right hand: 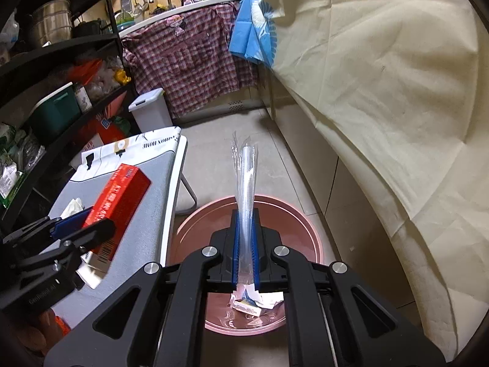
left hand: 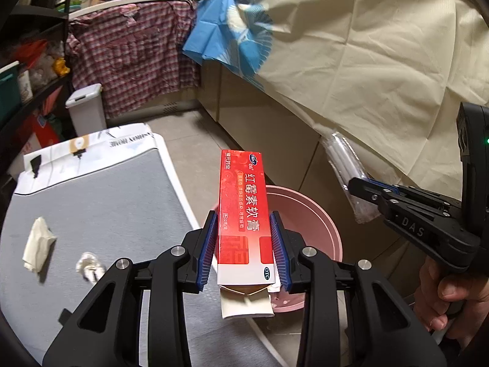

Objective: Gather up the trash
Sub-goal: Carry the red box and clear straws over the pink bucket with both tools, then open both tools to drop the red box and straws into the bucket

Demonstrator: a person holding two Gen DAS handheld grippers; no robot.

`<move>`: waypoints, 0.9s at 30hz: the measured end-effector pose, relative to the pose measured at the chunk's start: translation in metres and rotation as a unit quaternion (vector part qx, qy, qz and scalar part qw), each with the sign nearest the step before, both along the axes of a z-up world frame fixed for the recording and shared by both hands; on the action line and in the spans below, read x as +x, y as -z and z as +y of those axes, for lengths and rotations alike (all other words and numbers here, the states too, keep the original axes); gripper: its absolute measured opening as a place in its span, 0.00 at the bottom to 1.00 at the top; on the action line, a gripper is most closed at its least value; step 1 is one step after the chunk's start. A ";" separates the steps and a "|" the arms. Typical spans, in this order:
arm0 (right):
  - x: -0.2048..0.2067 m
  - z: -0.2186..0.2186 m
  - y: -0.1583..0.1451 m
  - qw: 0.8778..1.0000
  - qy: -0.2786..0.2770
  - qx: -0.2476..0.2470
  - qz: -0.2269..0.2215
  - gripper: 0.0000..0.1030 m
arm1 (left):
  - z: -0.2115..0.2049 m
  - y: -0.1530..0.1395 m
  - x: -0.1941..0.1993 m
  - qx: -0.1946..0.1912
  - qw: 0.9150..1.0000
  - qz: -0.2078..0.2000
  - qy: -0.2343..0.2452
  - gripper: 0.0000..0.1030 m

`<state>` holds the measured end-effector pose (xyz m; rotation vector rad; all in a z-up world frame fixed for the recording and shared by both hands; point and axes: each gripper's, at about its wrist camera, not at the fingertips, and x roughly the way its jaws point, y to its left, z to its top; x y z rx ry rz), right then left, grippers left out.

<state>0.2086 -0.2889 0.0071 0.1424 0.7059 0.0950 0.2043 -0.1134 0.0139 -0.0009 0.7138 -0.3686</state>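
We are standing over the pink bin (right hand: pixel 195 223) beside the grey-topped table (left hand: pixel 101 189), where a crumpled tissue (left hand: pixel 37 244) and a clear wrapper (left hand: pixel 89 265) are still lying. Our left gripper (left hand: pixel 244 244) is pinching the red carton (left hand: pixel 243 214) by its long sides, long axis pointing forward, at the bin's table-side edge. Our right gripper (right hand: pixel 245 244) is closing tight on a plastic sleeve (right hand: pixel 244 177), and it is hanging squarely above the bin, the better placed to drop.
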 end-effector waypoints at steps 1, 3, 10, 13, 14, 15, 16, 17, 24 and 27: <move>0.001 0.000 0.001 1.000 0.000 -0.001 0.002 0.07 | -0.003 0.002 0.002 -0.001 1.000 0.002 0.002 0.33; 0.003 0.001 0.004 1.000 -0.001 -0.003 0.008 0.07 | -0.007 0.004 0.004 -0.002 1.000 0.004 0.005 0.33; 0.013 0.006 0.012 1.000 -0.004 -0.013 0.020 0.07 | -0.023 0.015 0.012 0.006 1.000 0.014 0.013 0.33; 0.015 0.005 0.014 1.000 -0.003 -0.015 0.024 0.07 | -0.027 0.020 0.015 0.009 1.000 0.019 0.013 0.33; 0.016 0.005 0.015 1.000 -0.003 -0.015 0.026 0.07 | -0.028 0.021 0.016 0.010 1.000 0.021 0.013 0.33; 0.017 0.005 0.016 1.000 -0.003 -0.015 0.027 0.07 | -0.028 0.022 0.017 0.010 1.000 0.023 0.013 0.33; 0.017 0.005 0.017 0.999 -0.002 -0.016 0.029 0.07 | -0.029 0.024 0.017 0.011 1.000 0.023 0.012 0.33; 0.018 0.004 0.018 0.999 -0.003 -0.016 0.030 0.07 | -0.030 0.024 0.018 0.011 1.000 0.024 0.012 0.33; 0.023 0.006 0.022 0.999 -0.002 -0.020 0.039 0.08 | -0.034 0.027 0.020 0.011 0.999 0.028 0.014 0.34; 0.024 0.006 0.022 0.999 0.000 -0.021 0.040 0.10 | -0.034 0.028 0.022 0.011 0.999 0.033 0.015 0.35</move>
